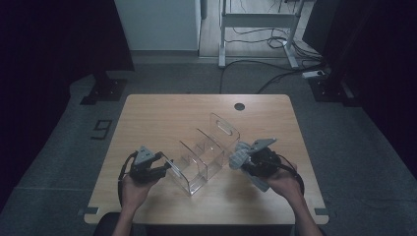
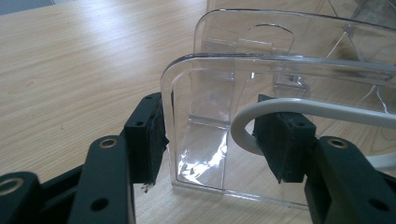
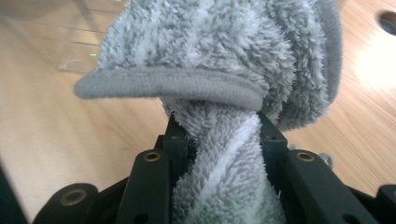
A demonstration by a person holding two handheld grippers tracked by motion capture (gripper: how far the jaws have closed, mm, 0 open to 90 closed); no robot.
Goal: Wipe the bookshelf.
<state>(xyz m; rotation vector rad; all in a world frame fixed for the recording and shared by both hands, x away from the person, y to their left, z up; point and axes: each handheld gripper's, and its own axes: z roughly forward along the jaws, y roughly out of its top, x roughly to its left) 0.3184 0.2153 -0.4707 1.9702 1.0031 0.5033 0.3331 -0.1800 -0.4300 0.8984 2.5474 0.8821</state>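
Grey towel (image 3: 215, 60) sits bunched between the jaws of the right gripper (image 1: 244, 160), which pinch it and hold it just beside the right end of the clear plastic organizer (image 1: 204, 152) in the high view. That organizer stands near the middle of the wooden table (image 1: 162, 113). The left gripper (image 2: 210, 140) clamps the organizer's near end wall between its pads, with a white cable (image 2: 299, 109) looping across the right jaw.

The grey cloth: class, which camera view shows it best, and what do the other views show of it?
The right gripper view: the fluffy grey cloth is close up, bunched and pinched between the right tongs. The high view shows it as a small grey bundle beside the clear plastic organiser.
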